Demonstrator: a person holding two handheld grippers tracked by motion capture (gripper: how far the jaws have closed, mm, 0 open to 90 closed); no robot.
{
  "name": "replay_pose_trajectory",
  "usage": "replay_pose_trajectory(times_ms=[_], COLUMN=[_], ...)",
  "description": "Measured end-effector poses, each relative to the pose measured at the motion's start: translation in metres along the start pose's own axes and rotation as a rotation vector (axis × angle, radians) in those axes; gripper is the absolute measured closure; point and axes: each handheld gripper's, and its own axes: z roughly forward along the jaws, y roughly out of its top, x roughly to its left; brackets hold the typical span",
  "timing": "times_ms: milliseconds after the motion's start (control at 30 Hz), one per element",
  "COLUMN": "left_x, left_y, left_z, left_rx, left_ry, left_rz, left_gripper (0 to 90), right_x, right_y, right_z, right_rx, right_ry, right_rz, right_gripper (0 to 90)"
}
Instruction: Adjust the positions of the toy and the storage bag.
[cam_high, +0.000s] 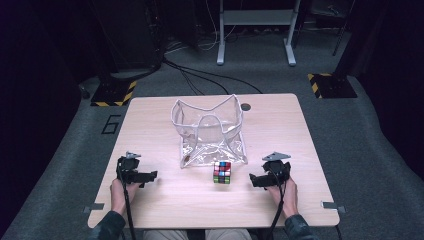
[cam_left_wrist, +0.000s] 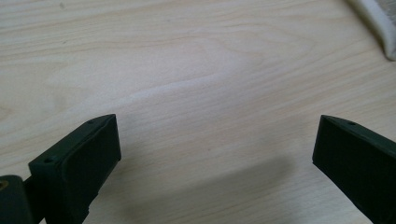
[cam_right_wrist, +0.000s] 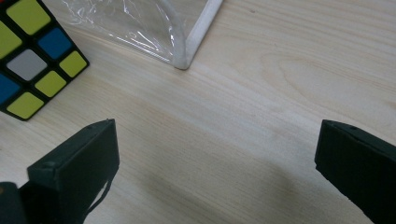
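Note:
A scrambled colour cube (cam_high: 222, 172) sits on the wooden table (cam_high: 280, 130), just in front of a clear plastic bag (cam_high: 210, 131) with white edging that stands open at the table's middle. My left gripper (cam_high: 151, 175) rests at the front left, pointing right, jaws wide apart over bare wood (cam_left_wrist: 205, 93). My right gripper (cam_high: 254, 180) rests at the front right, pointing left toward the cube, open and holding nothing. In the right gripper view the cube (cam_right_wrist: 32, 56) lies at the upper left and the bag's corner (cam_right_wrist: 184, 46) above the jaws.
A dark round hole (cam_high: 245, 106) marks the table's far side behind the bag. Cables cross the grey carpet (cam_high: 210, 75) beyond, near a metal stand base (cam_high: 255, 30) and yellow-black striped feet (cam_high: 330, 85). Metal brackets (cam_high: 94, 206) stick out at the table's front corners.

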Motion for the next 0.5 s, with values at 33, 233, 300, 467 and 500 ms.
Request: replay_pose_trajectory(times_ms=[33, 233, 300, 467, 500], left_x=[0.001, 0.005, 0.005, 0.007, 0.007], left_y=[-0.001, -0.009, -0.012, -0.017, -0.019], left_z=[0.0, 0.003, 0.004, 0.006, 0.006], left_rx=[-0.007, -0.042, -0.052, -0.099, -0.122], left_ry=[0.01, 0.013, 0.029, 0.043, 0.045], left_rz=[-0.003, -0.013, 0.004, 0.029, 0.022], left_gripper=[0.8, 0.8, 0.7, 0.1, 0.0], right_x=[0.0, -0.002, -0.003, -0.003, -0.003], right_y=[-0.001, -0.008, -0.011, -0.011, -0.012], right_z=[0.0, 0.009, 0.01, 0.011, 0.011], right_rx=[0.003, 0.014, 0.004, -0.002, -0.005], right_ry=[0.0, -0.002, -0.006, -0.016, -0.019], right_rz=[0.003, -0.003, -0.015, -0.009, -0.007], right_gripper=[0.0, 0.0, 0.0, 0.0, 0.0])
